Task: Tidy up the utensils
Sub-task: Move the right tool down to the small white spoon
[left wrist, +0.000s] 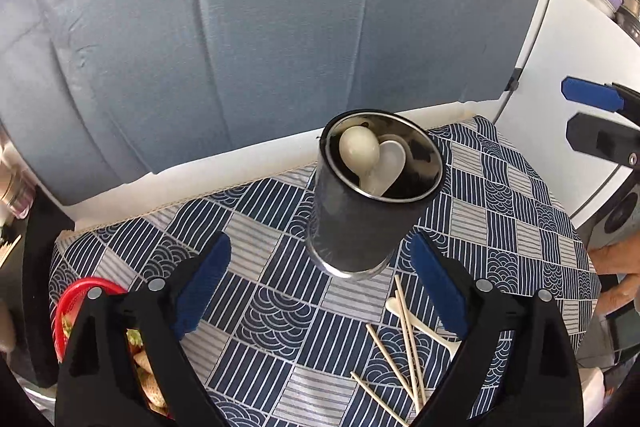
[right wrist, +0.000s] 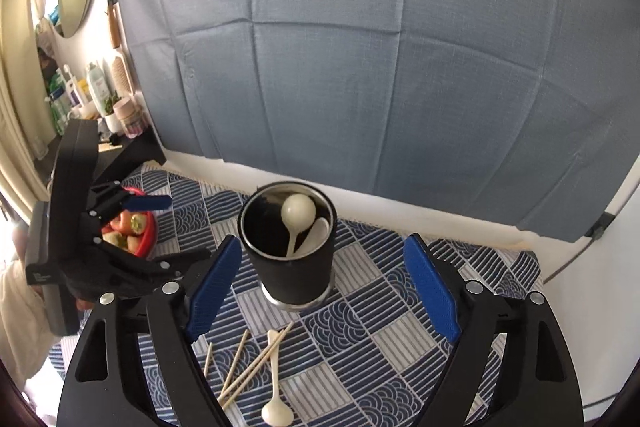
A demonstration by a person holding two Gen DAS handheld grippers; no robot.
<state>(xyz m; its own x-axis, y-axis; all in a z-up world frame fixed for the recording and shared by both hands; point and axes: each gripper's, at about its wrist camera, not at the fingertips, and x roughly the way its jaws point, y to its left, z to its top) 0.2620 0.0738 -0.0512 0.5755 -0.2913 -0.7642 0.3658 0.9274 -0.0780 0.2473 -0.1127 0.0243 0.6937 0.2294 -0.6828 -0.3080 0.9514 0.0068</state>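
Chopsticks (right wrist: 248, 367) — thin pale sticks — lie loose beside a cream spoon (right wrist: 276, 407) on the patterned cloth (right wrist: 380, 347), near the dark metal cup (right wrist: 290, 259) holding two spoons. Left gripper (left wrist: 320, 291) and right gripper (right wrist: 320, 291) both gape wide, empty — the red basket (right wrist: 148, 239) half hidden behind.

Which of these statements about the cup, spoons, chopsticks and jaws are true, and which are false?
1. The cup stands upright on the tablecloth. True.
2. The cup is empty. False: two spoons sit inside it.
3. Chopsticks and one spoon lie on the cloth in front of the cup. True.
4. The right gripper holds a chopstick. False: its jaws are open, with nothing between them.
5. The left gripper has open jaws. True.
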